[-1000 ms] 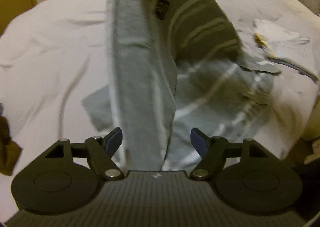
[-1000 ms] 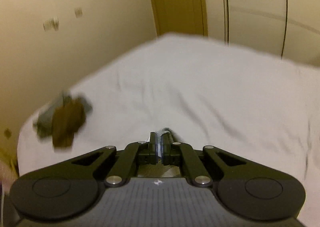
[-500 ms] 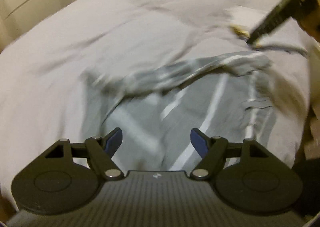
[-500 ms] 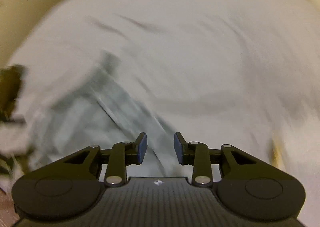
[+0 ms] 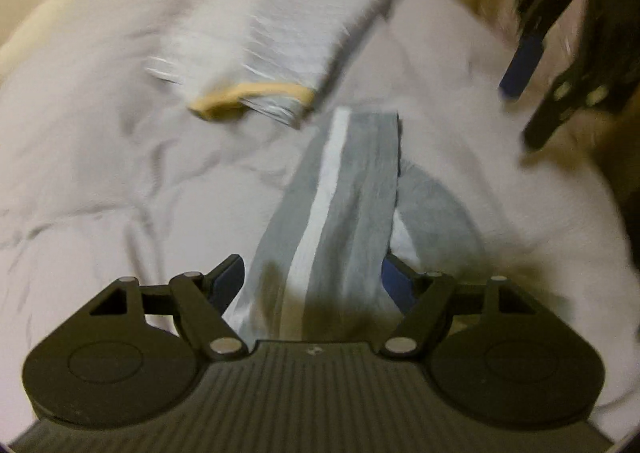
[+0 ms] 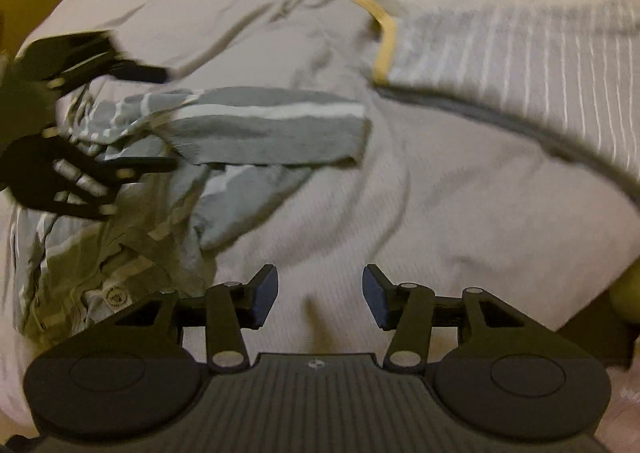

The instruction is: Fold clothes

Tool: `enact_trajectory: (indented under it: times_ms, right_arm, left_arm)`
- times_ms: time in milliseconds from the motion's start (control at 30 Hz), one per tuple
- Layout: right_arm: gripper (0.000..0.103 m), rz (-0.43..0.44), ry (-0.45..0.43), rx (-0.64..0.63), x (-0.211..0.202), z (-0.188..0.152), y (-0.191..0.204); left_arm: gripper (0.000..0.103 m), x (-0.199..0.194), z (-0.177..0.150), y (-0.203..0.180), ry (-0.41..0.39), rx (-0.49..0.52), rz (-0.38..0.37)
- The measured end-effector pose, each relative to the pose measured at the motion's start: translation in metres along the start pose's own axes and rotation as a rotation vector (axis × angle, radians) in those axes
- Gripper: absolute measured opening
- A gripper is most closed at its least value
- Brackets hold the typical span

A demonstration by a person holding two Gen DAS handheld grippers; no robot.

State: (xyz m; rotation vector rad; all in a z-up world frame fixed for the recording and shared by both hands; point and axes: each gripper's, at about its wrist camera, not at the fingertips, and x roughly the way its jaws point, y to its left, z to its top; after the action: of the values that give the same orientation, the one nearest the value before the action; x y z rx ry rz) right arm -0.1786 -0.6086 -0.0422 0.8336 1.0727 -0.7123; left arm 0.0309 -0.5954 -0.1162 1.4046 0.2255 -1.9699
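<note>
Here, surface: a pale, wrinkled bed sheet (image 6: 400, 213) covers the bed and carries both garments.
Task garment: a grey knit top with white stripes (image 6: 256, 125) lies crumpled toward the left in the right wrist view, one sleeve stretched flat across the sheet.
Left gripper (image 5: 312, 277): black two-finger tool with blue pads, jaws standing wide — the striped sleeve (image 5: 344, 197) runs up between them, but the pads do not press on it.
Right gripper (image 6: 320, 295): jaws opening, only bare sheet between the blue pads; nothing held.
Second garment: a light grey, thinly white-striped piece with a yellow trim band (image 6: 520, 53) lies further back on the sheet, just beyond the sleeve's end.
Writing: a small round label (image 6: 117, 296) shows on the crumpled fabric near the right gripper's left finger — its print is too blurred to read.
Sharpness: both views are smeared.
</note>
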Motion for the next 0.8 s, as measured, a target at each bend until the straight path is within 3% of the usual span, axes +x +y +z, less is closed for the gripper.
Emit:
enact_trajectory:
  times_ms: [33, 67, 133, 233, 300, 400, 533, 667, 800]
  right_arm:
    - [0.05, 0.005, 0.0, 0.017, 0.002, -0.001, -0.003]
    - [0.05, 0.011, -0.001, 0.026, 0.002, -0.002, -0.005]
    - [0.05, 0.033, -0.007, 0.036, 0.004, -0.001, -0.006]
    - [0.052, 0.106, -0.029, 0.035, 0.006, 0.003, -0.001]
    - [0.06, 0.157, -0.046, 0.029, 0.009, 0.007, 0.006]
    - [0.062, 0.223, -0.053, 0.016, 0.017, 0.01, 0.022]
    - [0.066, 0.287, -0.043, -0.009, 0.027, 0.009, 0.052]
    - [0.068, 0.359, -0.048, -0.03, 0.033, 0.005, 0.093]
    - [0.07, 0.412, -0.056, -0.056, 0.044, -0.001, 0.14]
  left_arm:
    - [0.06, 0.015, 0.005, 0.004, 0.04, 0.017, -0.027]
    - [0.034, 0.021, 0.008, 0.01, 0.058, -0.002, -0.062]
    - [0.004, 0.023, 0.013, 0.026, 0.07, -0.057, -0.104]
    - [0.003, -0.007, 0.01, 0.058, 0.009, -0.181, -0.105]
    - [0.003, -0.033, 0.004, 0.083, -0.027, -0.271, -0.055]
    - [0.003, -0.079, -0.014, 0.123, -0.069, -0.416, 0.06]
    - [0.003, -0.138, -0.052, 0.167, -0.1, -0.573, 0.222]
    - [0.003, -0.181, -0.106, 0.188, -0.121, -0.711, 0.35]
    - [0.003, -0.212, -0.156, 0.185, -0.153, -0.808, 0.416]
